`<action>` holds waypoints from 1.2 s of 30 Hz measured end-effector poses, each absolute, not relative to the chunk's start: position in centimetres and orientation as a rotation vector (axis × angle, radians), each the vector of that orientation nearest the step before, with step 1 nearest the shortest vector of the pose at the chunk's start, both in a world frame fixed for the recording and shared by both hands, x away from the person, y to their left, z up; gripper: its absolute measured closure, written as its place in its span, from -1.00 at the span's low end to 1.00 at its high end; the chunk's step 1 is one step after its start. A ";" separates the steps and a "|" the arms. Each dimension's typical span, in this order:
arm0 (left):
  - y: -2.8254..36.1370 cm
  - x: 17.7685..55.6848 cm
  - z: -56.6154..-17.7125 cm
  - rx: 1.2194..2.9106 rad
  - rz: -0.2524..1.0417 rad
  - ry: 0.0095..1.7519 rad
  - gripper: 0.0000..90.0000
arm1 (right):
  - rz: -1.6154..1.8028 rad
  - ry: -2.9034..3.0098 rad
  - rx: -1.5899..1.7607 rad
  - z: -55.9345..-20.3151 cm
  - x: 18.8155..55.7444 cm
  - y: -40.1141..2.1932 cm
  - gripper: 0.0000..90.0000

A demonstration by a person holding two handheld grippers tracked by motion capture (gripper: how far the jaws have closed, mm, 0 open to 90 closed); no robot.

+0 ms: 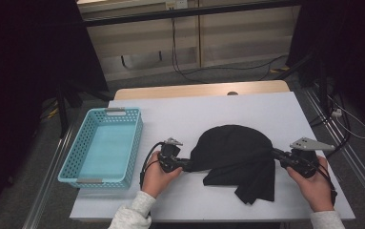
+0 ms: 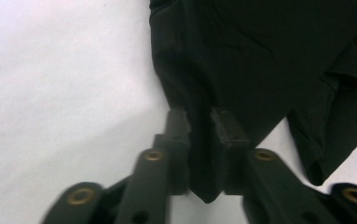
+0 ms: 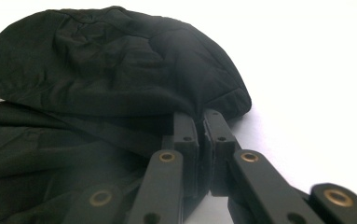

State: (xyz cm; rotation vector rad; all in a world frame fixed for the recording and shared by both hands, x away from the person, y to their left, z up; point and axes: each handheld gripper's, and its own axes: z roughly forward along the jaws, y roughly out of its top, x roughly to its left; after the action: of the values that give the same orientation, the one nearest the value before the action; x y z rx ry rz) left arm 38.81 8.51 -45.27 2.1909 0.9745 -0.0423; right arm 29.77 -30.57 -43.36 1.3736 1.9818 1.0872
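A black garment (image 1: pixel 237 152) lies crumpled on the white tabletop (image 1: pixel 180 112), with one rounded mound and a loose flap hanging toward the front edge. My left gripper (image 1: pixel 189 164) meets its left edge. In the left gripper view the black cloth (image 2: pixel 260 56) runs down between the two jaws and my left gripper (image 2: pixel 199 119) is shut on a fold of it. My right gripper (image 1: pixel 274 153) is at the garment's right edge. In the right gripper view my right gripper (image 3: pixel 200 119) pinches the hem of the cloth (image 3: pixel 97 70), jaws nearly together.
A light blue plastic basket (image 1: pixel 135 143) stands at the table's left side, nothing inside it. Bare white surface lies behind the garment and between it and the basket. Cables (image 1: pixel 185 71) trail on the floor beyond the table's far edge.
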 end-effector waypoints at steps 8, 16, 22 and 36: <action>8.3 38.7 -45.1 2.198 -0.045 0.989 0.87 | 1.088 1.984 1.366 -43.3 29.8 -30.4 0.90; 9.6 39.0 -42.9 2.129 -0.078 1.001 0.93 | 1.118 1.976 1.353 -42.9 29.7 -30.2 0.91; 9.9 39.2 -41.4 2.081 -0.090 0.987 0.93 | 1.169 1.944 1.339 -42.1 29.7 -30.1 0.91; 10.2 40.9 -37.7 2.015 -0.058 0.997 0.93 | 1.253 1.893 1.335 -40.3 30.1 -29.8 0.91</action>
State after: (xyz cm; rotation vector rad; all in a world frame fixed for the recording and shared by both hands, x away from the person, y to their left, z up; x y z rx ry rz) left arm 40.86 10.18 -37.71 2.0148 0.9970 -0.0578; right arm 30.12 -29.80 -40.33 1.3355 1.8926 1.2529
